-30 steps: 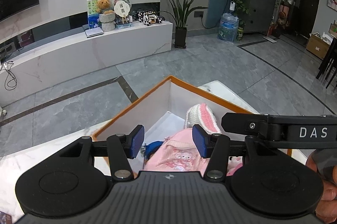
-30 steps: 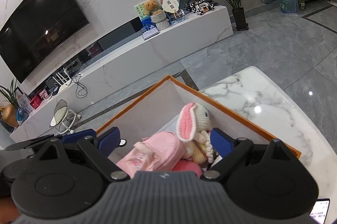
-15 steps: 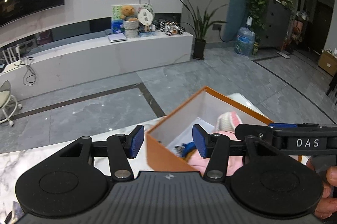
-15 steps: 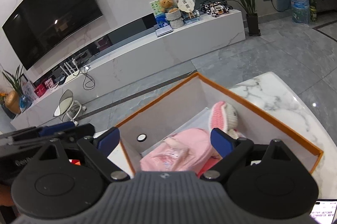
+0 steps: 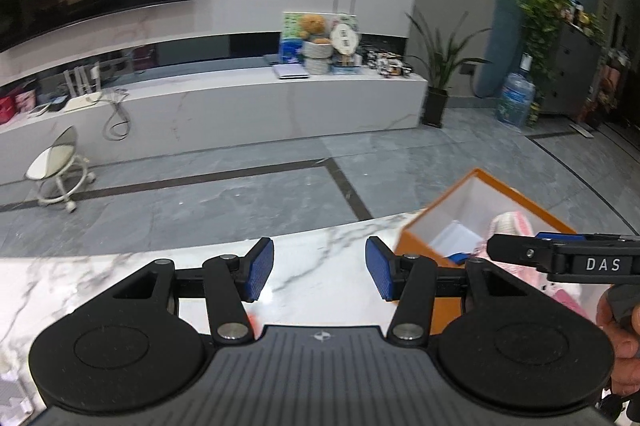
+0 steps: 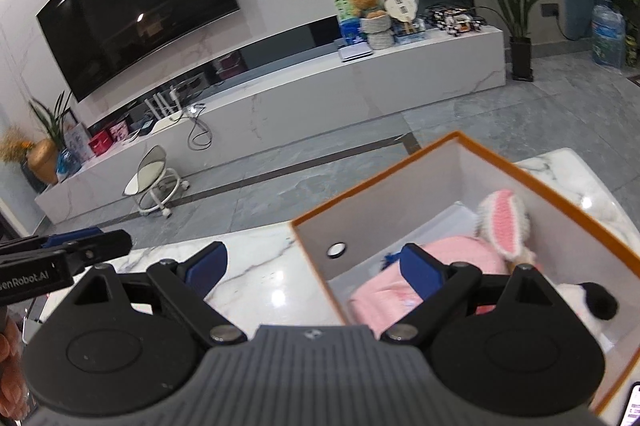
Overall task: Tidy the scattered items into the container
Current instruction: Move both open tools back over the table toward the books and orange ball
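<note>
Both the left gripper (image 5: 320,274) and right gripper (image 6: 316,272) hang with fingers apart, holding nothing. Right of the left fingers stands the orange box (image 6: 384,173), holding the pink bag (image 6: 460,258) and crochet rabbit (image 6: 506,226). A careless swing could clip its near wall, since the right fingers straddle it.

"DAS" stands on the right gripper (image 5: 560,258); "enRobot.AI" on the left gripper (image 6: 60,258).

We've got the box (image 6: 568,218) sitting on the table (image 6: 260,266), toward its right end. Inside it, the knitted rabbit (image 6: 506,224) lies behind the bundled garment (image 6: 452,262). Beyond the table's far edge, a stool (image 5: 60,169) stands on the floor before the long TV bench (image 5: 240,97).
</note>
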The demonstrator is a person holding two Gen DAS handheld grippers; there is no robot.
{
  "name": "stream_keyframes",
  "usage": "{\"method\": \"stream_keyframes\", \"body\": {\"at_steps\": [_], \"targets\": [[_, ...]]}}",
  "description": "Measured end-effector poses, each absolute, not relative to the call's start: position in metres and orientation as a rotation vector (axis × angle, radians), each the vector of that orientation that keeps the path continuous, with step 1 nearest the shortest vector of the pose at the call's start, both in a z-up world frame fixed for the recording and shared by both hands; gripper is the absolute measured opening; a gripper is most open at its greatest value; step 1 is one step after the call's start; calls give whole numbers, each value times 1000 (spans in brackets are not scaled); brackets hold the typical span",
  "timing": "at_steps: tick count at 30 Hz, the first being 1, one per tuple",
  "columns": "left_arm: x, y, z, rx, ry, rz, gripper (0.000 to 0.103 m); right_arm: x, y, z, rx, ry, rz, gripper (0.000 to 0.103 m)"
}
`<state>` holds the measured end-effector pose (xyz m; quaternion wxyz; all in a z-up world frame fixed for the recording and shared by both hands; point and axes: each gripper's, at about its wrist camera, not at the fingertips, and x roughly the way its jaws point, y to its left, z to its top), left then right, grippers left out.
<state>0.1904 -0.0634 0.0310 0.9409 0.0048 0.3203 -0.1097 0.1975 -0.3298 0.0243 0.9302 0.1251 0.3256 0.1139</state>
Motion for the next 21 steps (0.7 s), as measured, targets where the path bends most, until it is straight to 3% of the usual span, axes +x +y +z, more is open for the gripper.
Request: {"method": "stream_keyframes", "body": {"at_steps": [21], "targets": [[161,71,12,-106,677,-60,60,191,-205,1,114,730,382,94]]}}
